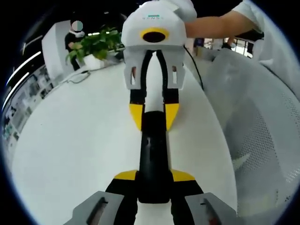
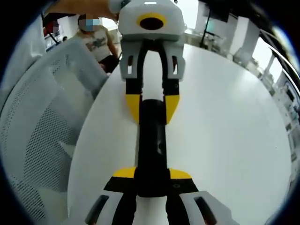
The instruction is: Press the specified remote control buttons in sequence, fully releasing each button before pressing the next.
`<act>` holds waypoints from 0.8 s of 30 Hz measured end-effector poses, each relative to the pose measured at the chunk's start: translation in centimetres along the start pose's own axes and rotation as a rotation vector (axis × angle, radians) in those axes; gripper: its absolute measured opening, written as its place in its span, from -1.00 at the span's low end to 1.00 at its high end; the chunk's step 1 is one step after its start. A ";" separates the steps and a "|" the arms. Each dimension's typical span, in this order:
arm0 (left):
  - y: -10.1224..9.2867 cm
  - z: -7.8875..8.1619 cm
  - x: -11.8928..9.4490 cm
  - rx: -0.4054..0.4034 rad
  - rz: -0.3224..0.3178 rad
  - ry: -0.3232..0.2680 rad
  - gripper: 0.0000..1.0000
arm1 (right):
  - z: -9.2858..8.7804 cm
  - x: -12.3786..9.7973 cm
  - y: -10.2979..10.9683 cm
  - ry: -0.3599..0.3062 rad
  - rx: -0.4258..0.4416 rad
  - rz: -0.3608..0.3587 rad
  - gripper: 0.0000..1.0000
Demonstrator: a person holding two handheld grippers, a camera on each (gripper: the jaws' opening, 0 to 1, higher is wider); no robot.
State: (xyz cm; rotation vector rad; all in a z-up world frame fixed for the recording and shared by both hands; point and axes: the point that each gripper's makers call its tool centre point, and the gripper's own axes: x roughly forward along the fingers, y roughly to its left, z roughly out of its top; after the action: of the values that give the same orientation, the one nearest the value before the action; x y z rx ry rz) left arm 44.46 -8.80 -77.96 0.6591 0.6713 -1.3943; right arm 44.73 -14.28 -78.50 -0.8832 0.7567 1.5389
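Remote [image 1: 153, 154] gripped endwise by both grippers; plant [image 1: 96, 44] beyond left's.

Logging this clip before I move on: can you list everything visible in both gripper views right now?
Remote control: one, black, long, above the table, held at both ends.
Table: one, white, round-edged, beneath the grippers.
Mesh chair: one, white, beside the table.
Potted plant: one, green, far table edge.
People: one by the plant, one behind the chair.
Left gripper: yellow-tipped, shut on the remote's near end.
Right gripper: yellow-tipped, shut on the opposite end.
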 end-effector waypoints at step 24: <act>0.0 0.1 0.1 -0.024 -0.006 0.001 -0.53 | 0.0 -0.1 0.0 -0.001 0.001 0.006 -0.61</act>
State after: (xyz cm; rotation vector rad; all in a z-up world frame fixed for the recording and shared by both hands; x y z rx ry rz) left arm 44.45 -8.95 -77.97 0.6398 0.6905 -1.3890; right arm 44.74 -14.33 -78.46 -0.8795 0.7601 1.5442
